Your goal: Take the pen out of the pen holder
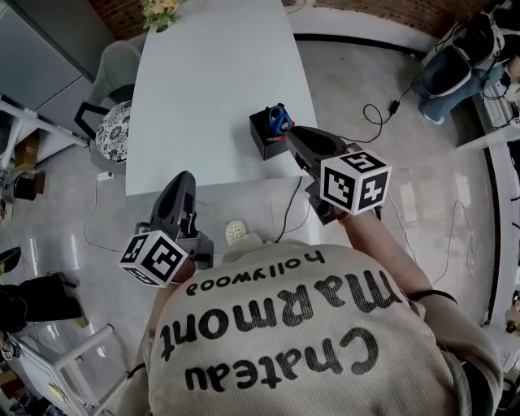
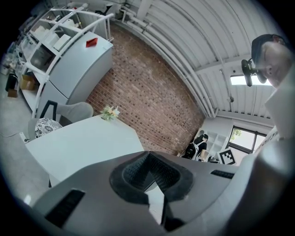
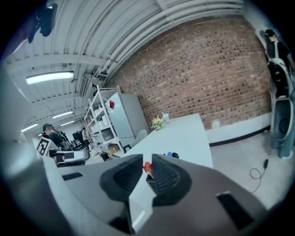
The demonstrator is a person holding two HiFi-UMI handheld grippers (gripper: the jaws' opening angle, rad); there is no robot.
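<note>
Reaching over the near edge of the white table [image 1: 211, 81], the right gripper [image 1: 289, 132] has its tips right at the black pen holder [image 1: 262, 140]. The holder stands near the table's front right corner, and blue pens [image 1: 279, 119] stick up out of it. In the right gripper view, the 2 fingers [image 3: 168, 177] are nearly together, with only a thin gap at the tips. The red top of a pen [image 3: 146, 167] sits in that gap with a pad tight on each side, so the right gripper [image 3: 146, 162] looks closed on it. A dark bit of the holder [image 3: 150, 185] shows just under the red top, so the pen is not out of the holder yet. The left gripper [image 1: 184, 177] is held low by the table's front edge, well apart from the holder. In its own view, its 2 pads [image 2: 133, 173] meet at the tips and nothing is between them. A small bunch of flowers [image 1: 160, 10] stands at the far end of the table. A grey chair [image 1: 114, 122] is just beside the table's left side.
</note>
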